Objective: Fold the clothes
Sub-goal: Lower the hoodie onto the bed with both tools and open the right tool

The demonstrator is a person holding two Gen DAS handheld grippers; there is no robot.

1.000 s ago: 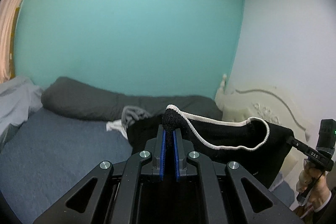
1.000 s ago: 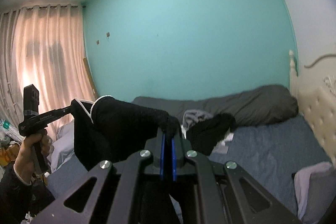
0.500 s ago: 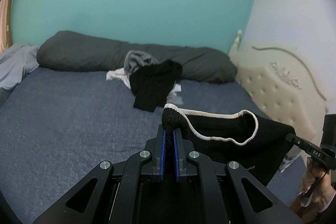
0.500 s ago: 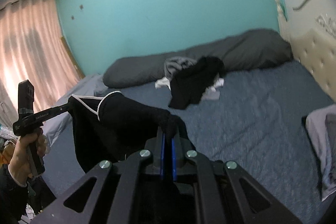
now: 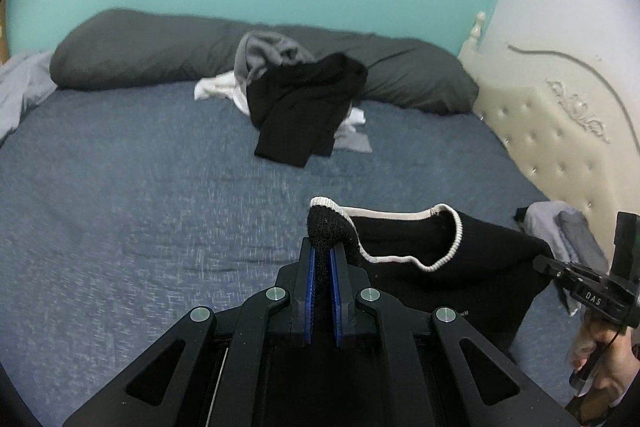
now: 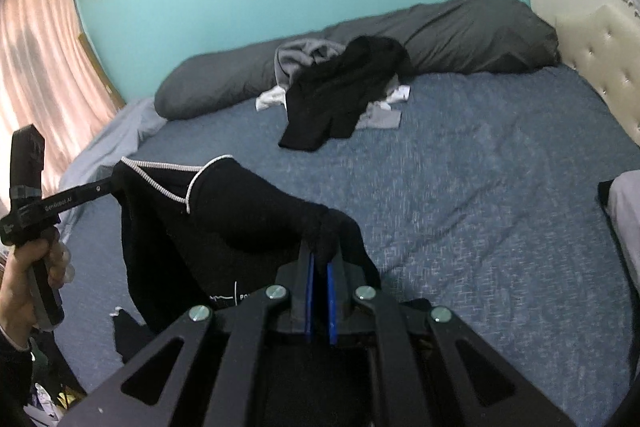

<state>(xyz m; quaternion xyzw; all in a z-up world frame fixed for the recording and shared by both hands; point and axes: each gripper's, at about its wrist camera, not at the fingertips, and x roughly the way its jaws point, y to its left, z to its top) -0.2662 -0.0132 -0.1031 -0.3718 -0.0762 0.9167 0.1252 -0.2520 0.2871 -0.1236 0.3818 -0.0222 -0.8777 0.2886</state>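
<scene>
The left tool (image 5: 323, 259) and right tool (image 6: 320, 267) each pinch the black knit garment with white-trimmed neckline (image 5: 460, 267). It hangs stretched between them above the blue-grey bed (image 5: 140, 187), well short of the pile of black, grey and white clothes (image 5: 304, 99).

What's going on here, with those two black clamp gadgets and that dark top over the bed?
A person is folding laundry with a handheld gripper in each hand. The left gripper and the right gripper are each shut on one upper corner of a black top with white neck trim, stretched between them above the blue bed sheet. A pile of unfolded clothes waits near the grey pillow.
</scene>
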